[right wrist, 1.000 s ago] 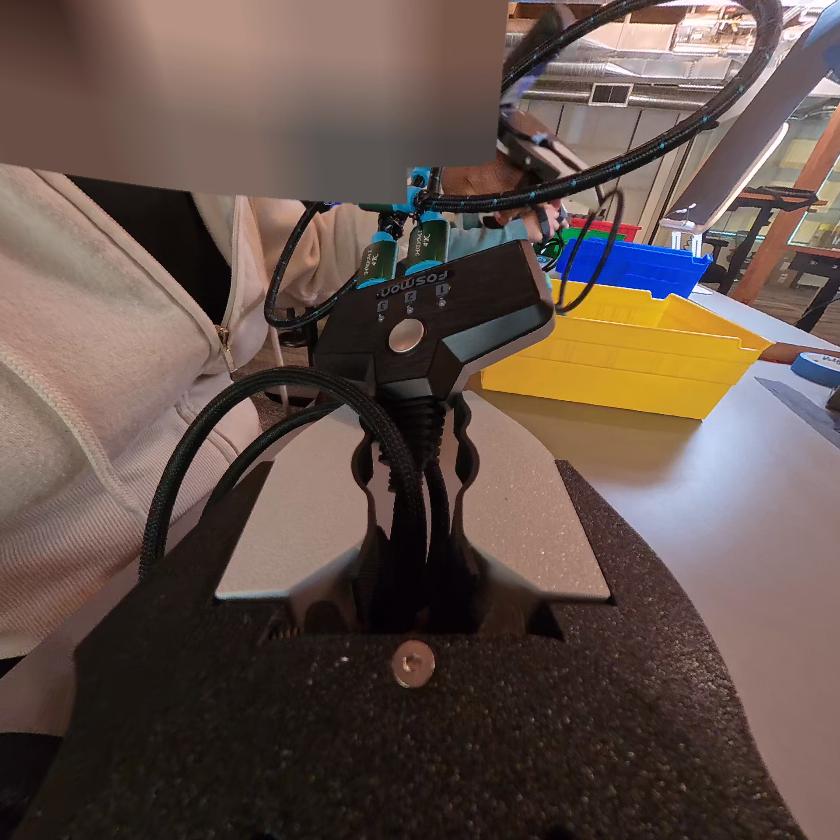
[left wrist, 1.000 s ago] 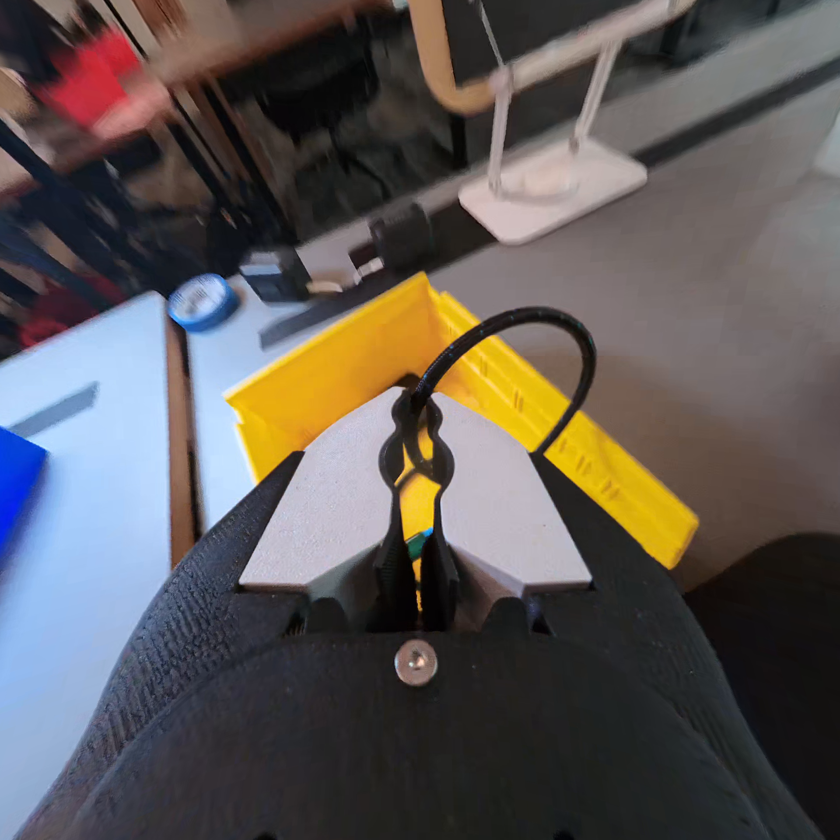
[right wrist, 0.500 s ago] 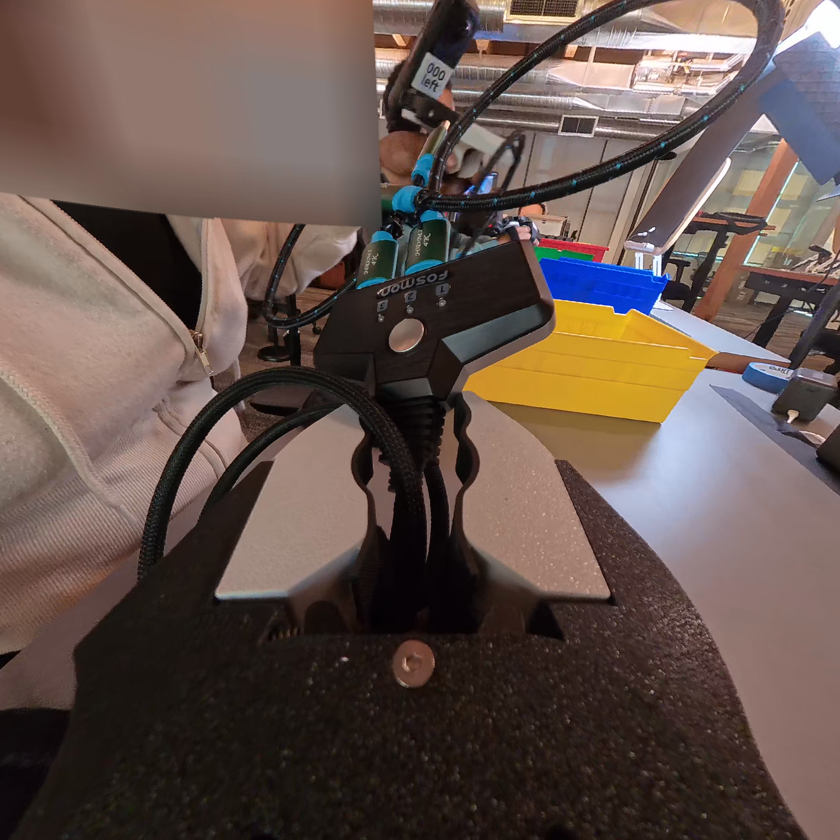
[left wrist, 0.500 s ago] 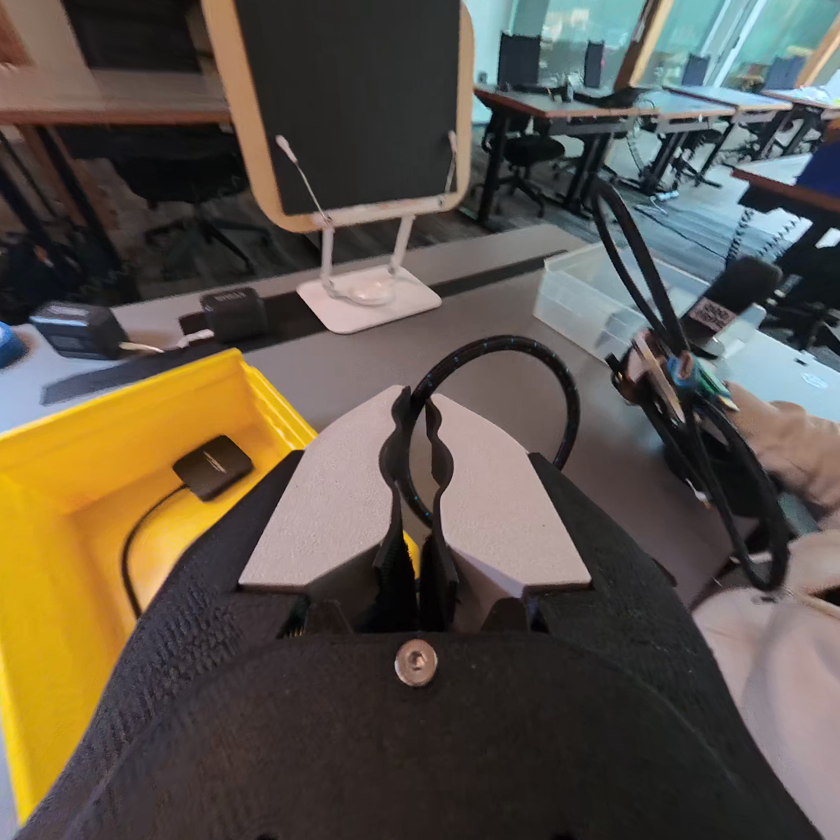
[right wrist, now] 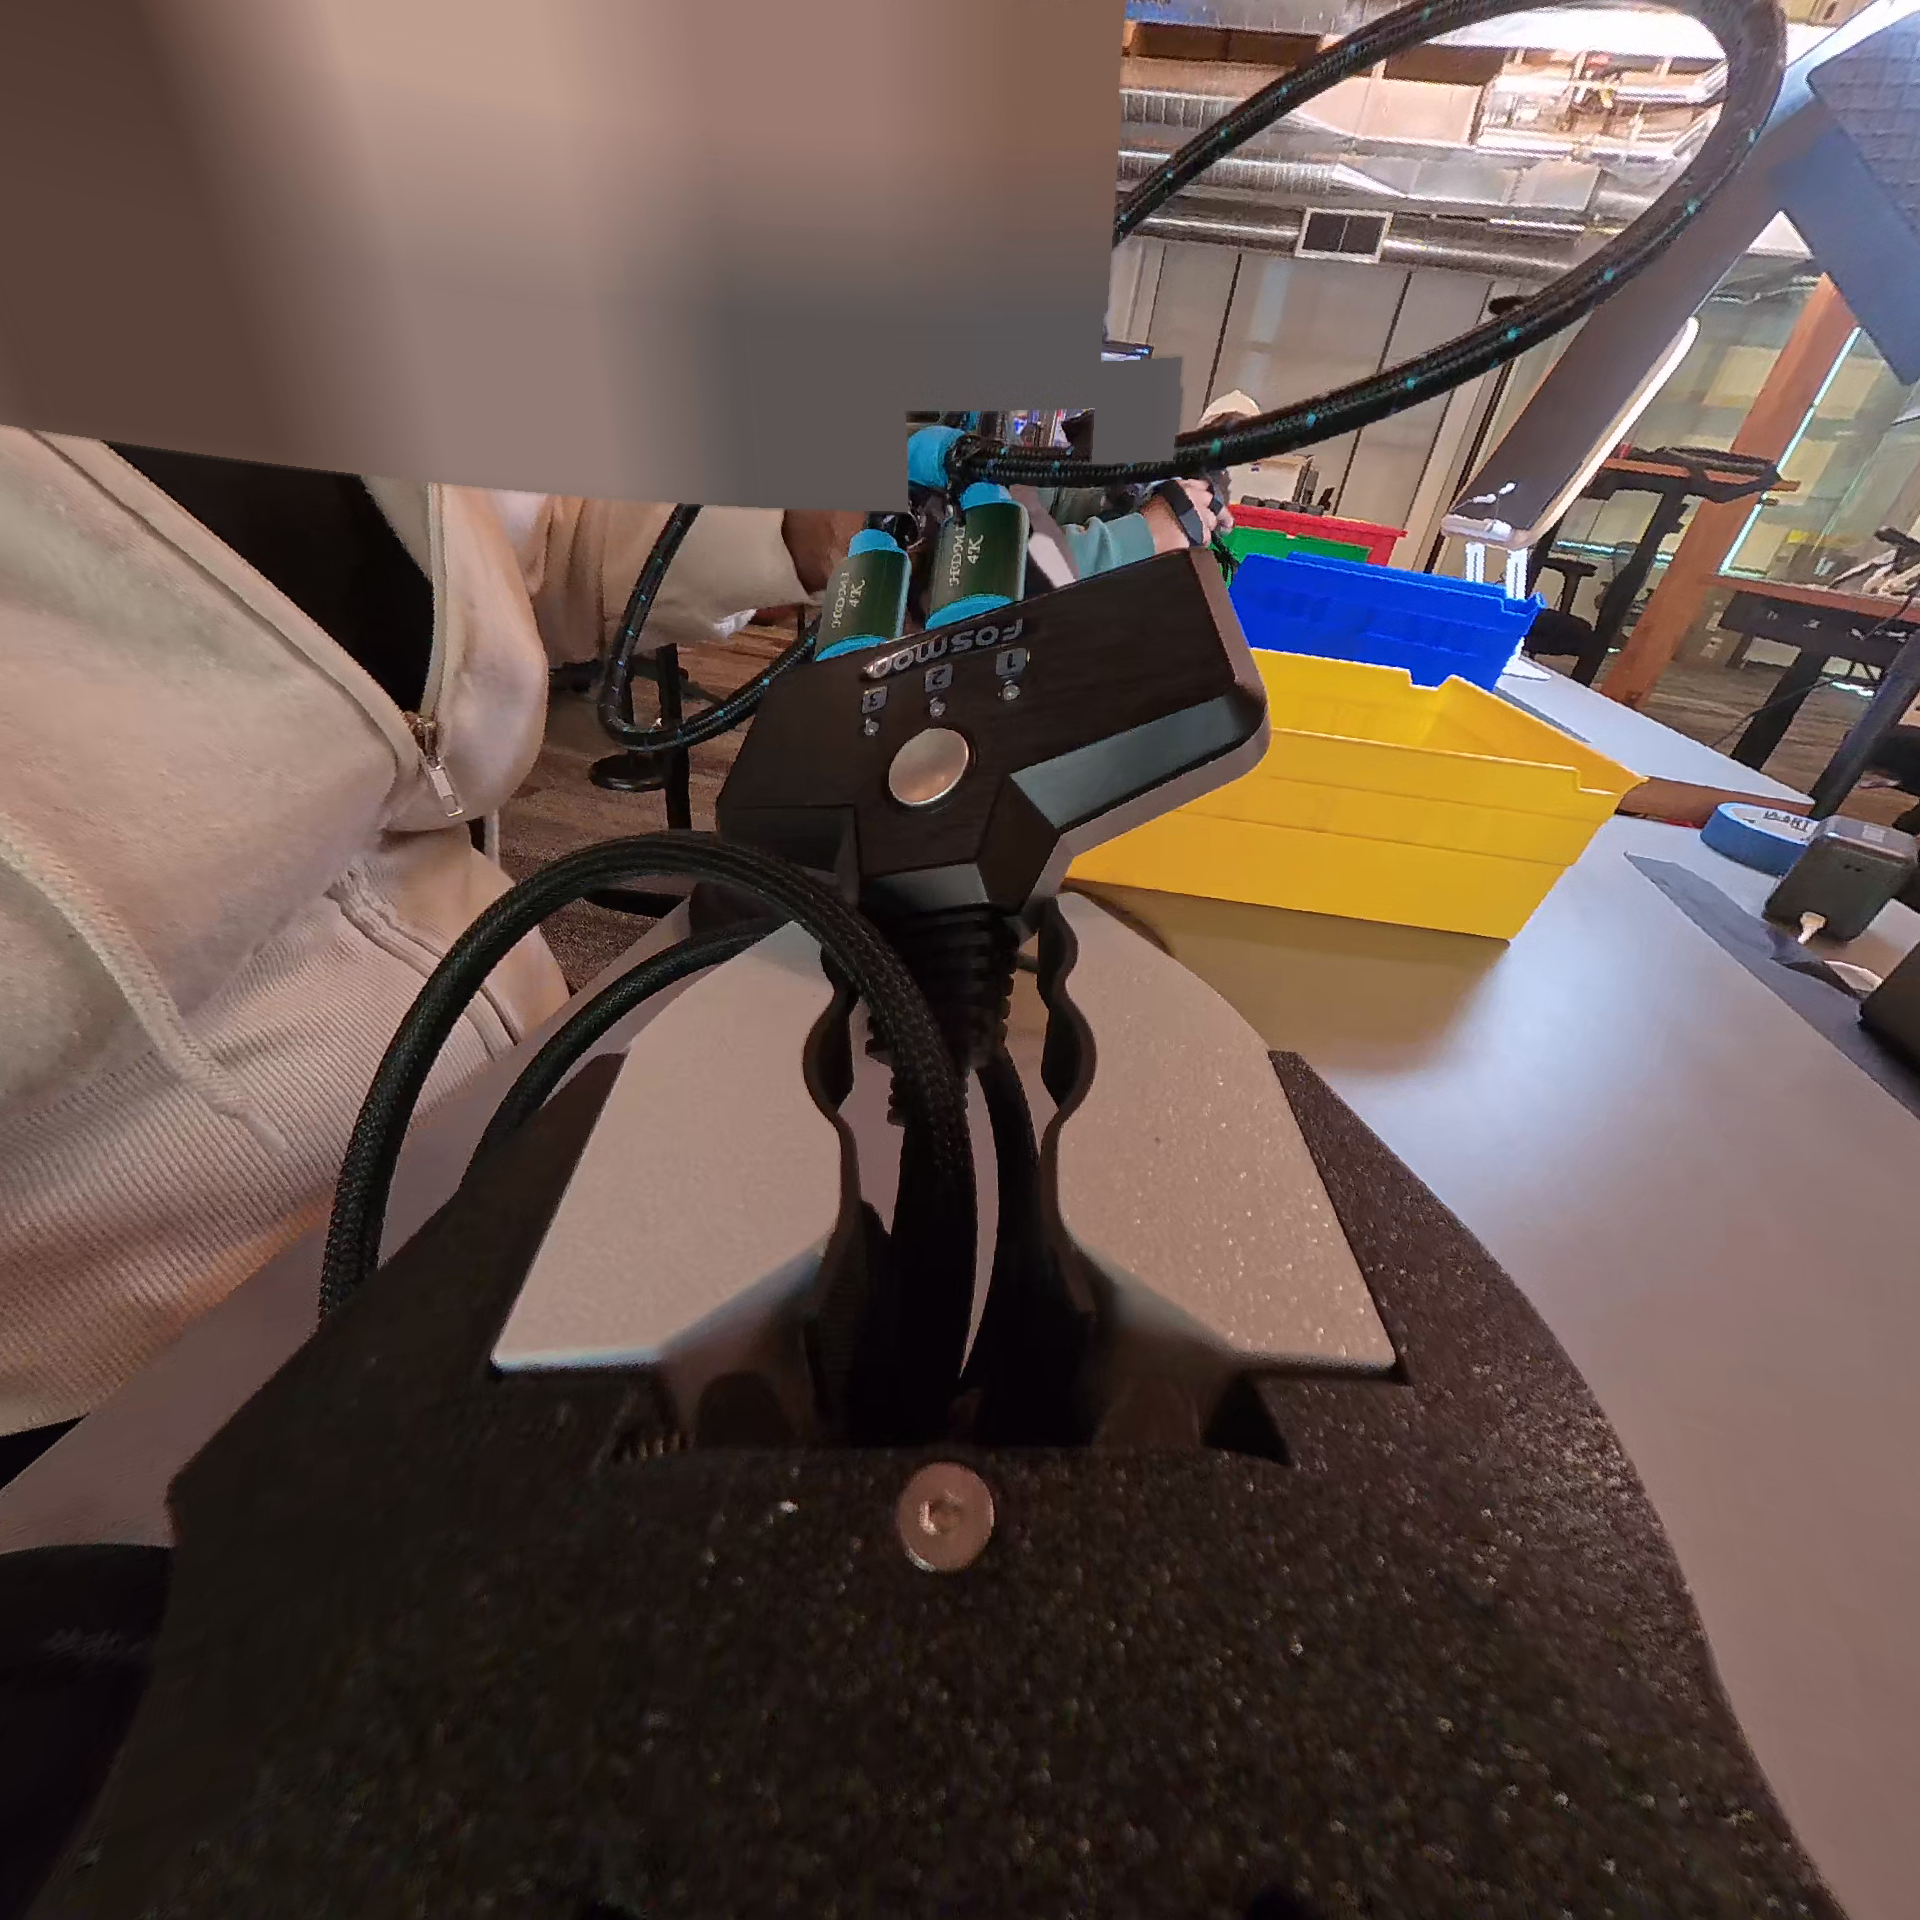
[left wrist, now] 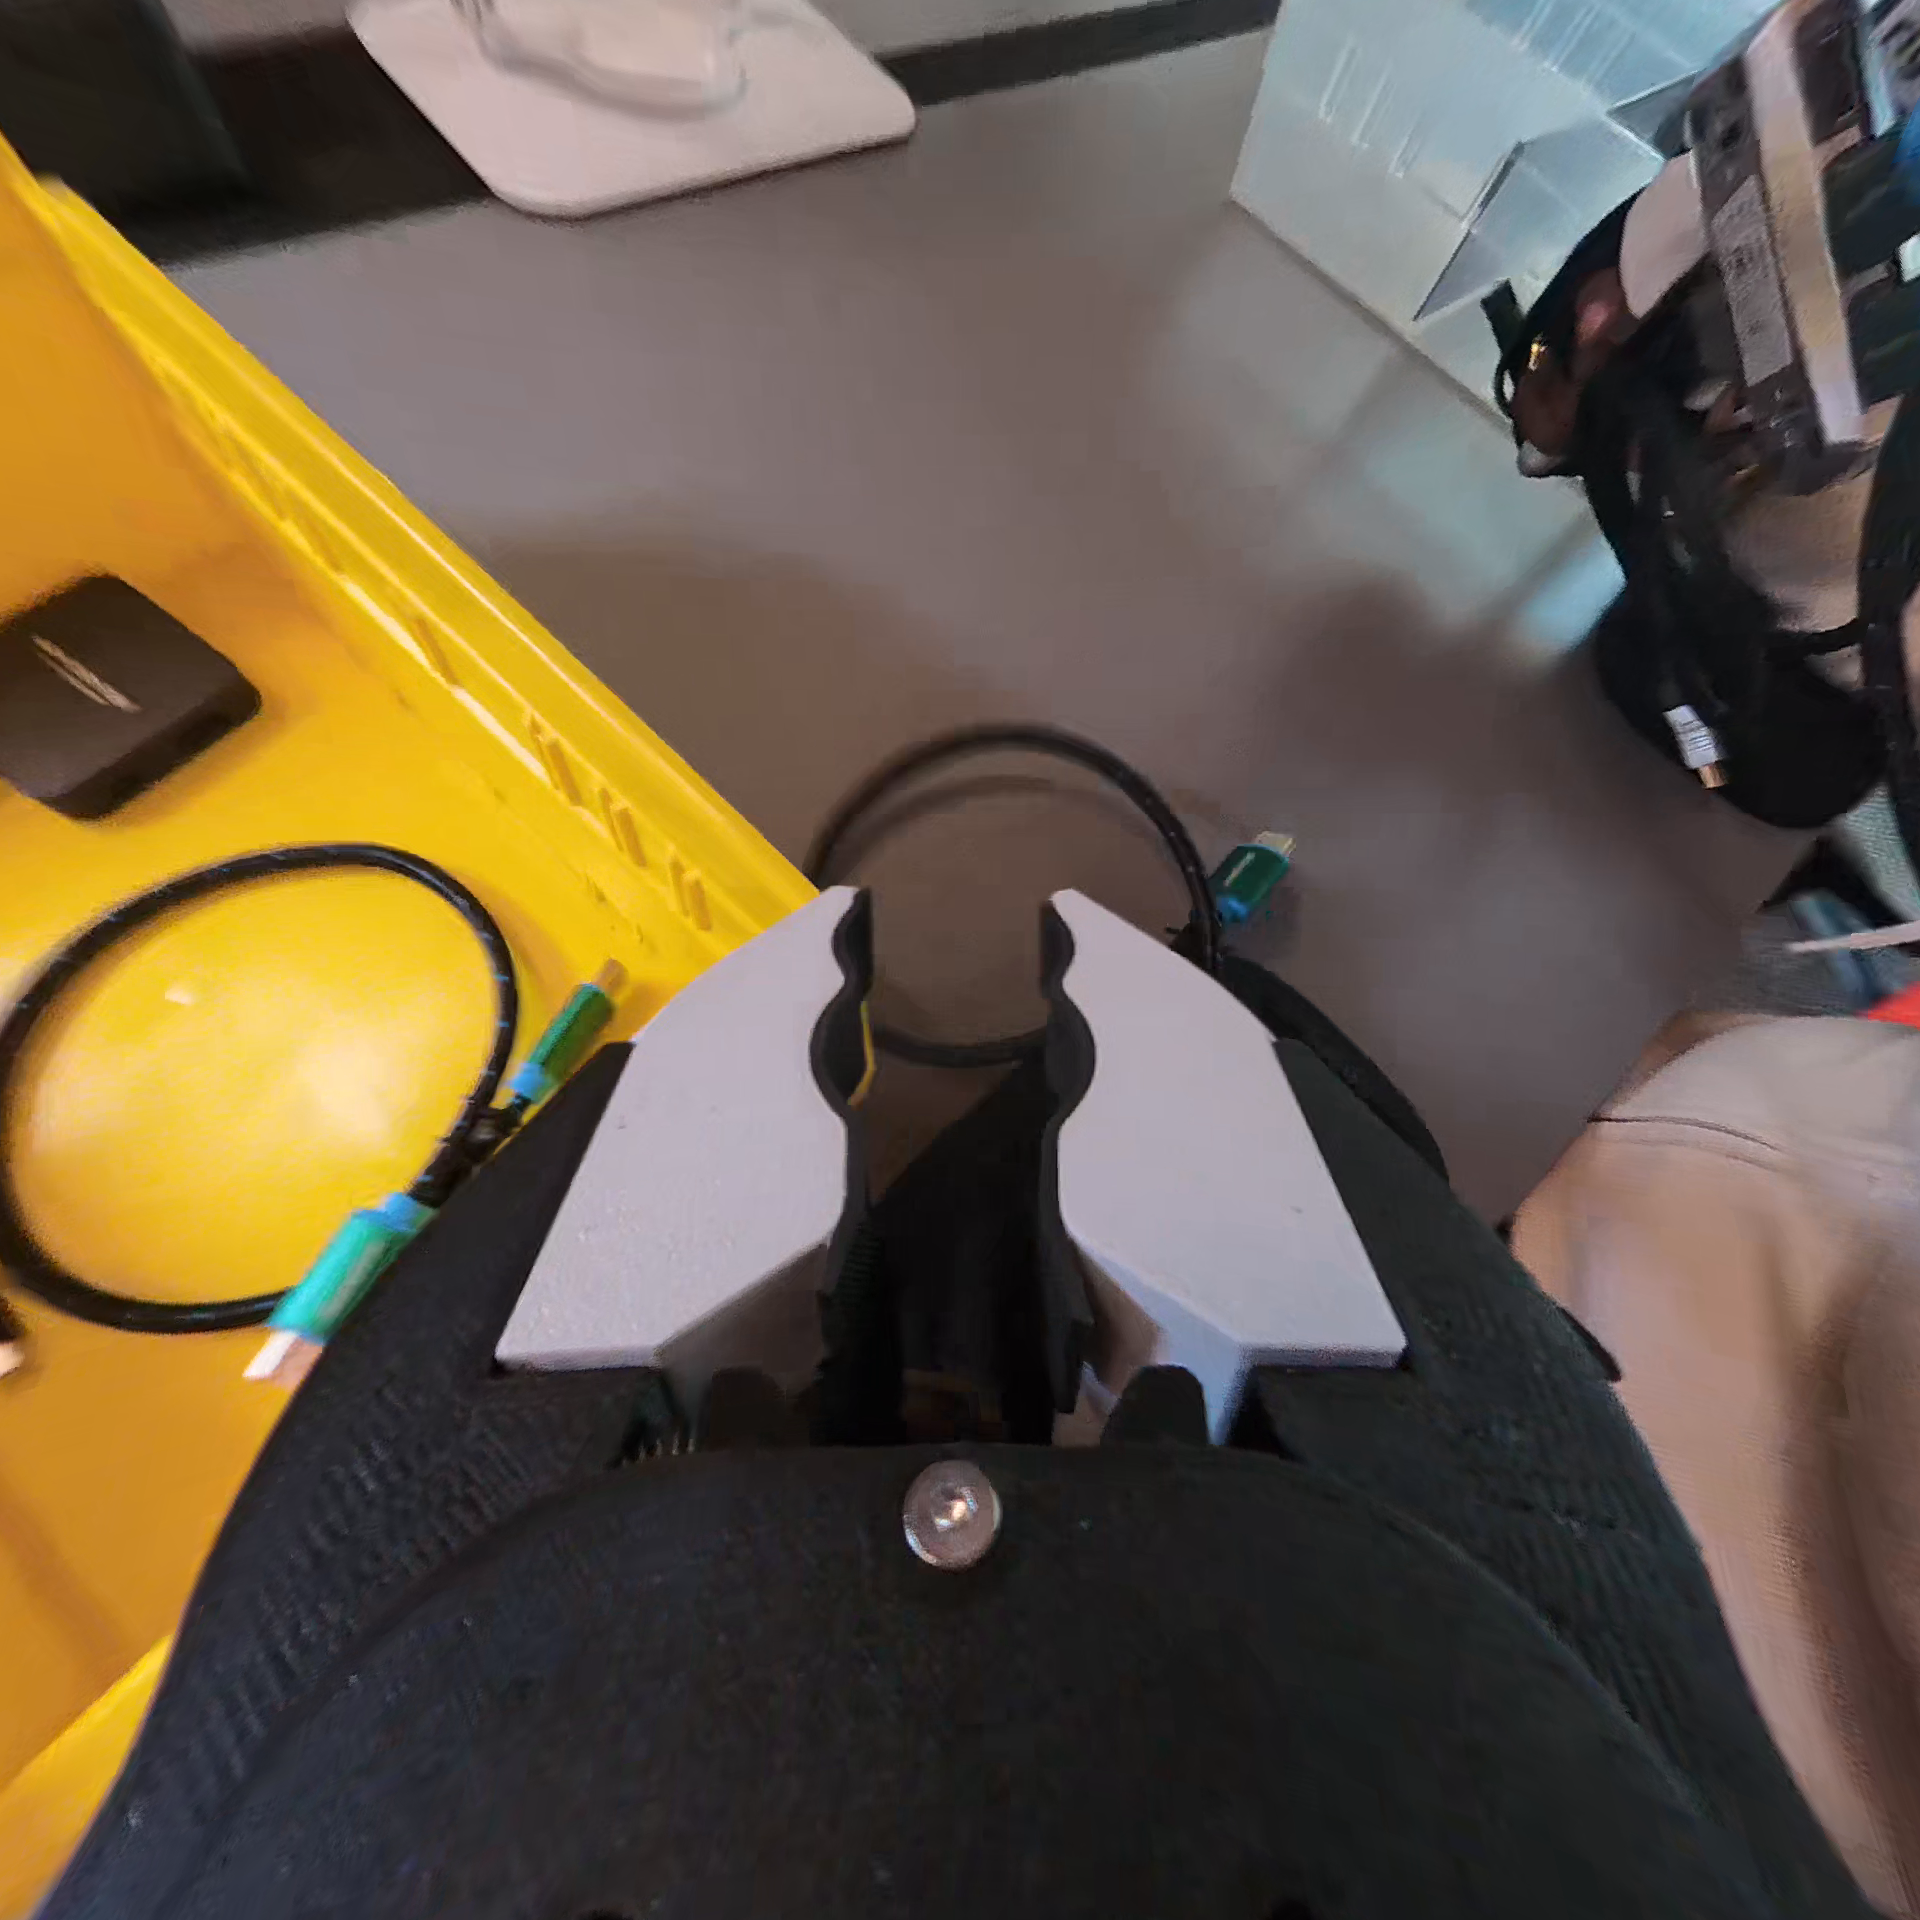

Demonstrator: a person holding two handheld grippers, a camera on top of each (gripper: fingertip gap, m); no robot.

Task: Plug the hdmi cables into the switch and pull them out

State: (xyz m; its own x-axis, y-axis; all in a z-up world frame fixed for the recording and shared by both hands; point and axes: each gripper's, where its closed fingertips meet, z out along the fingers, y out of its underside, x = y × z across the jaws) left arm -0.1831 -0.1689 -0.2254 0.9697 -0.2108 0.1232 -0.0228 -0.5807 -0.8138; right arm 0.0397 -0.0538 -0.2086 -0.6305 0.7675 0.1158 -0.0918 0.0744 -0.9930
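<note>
My left gripper (left wrist: 951, 914) is open and empty, pointing down at the grey table (left wrist: 935, 468). A black braided hdmi cable (left wrist: 1039, 743) lies looped on the table just past the fingertips, its green plug (left wrist: 1252, 873) to the right. My right gripper (right wrist: 945, 997) is shut on the thick cable tail of the black switch (right wrist: 987, 748) and holds it tilted in the air. Two green hdmi plugs (right wrist: 971, 571) sit in the switch's far edge, and their braided cable (right wrist: 1507, 332) arcs overhead. The right gripper with the switch also shows, blurred, in the left wrist view (left wrist: 1766, 260).
A yellow bin (left wrist: 312, 520) at the left holds another hdmi cable (left wrist: 260, 862) and a black box (left wrist: 104, 696). A clear plastic box (left wrist: 1403, 156) and a white stand base (left wrist: 644, 114) stand behind. Blue bin (right wrist: 1382, 613), blue tape roll (right wrist: 1756, 831) and a person's cream sleeve (left wrist: 1745, 1351) are close.
My left gripper has opened and let go of the hdmi cable, which now lies on the table; it has also tipped downward. The right gripper still holds the switch.
</note>
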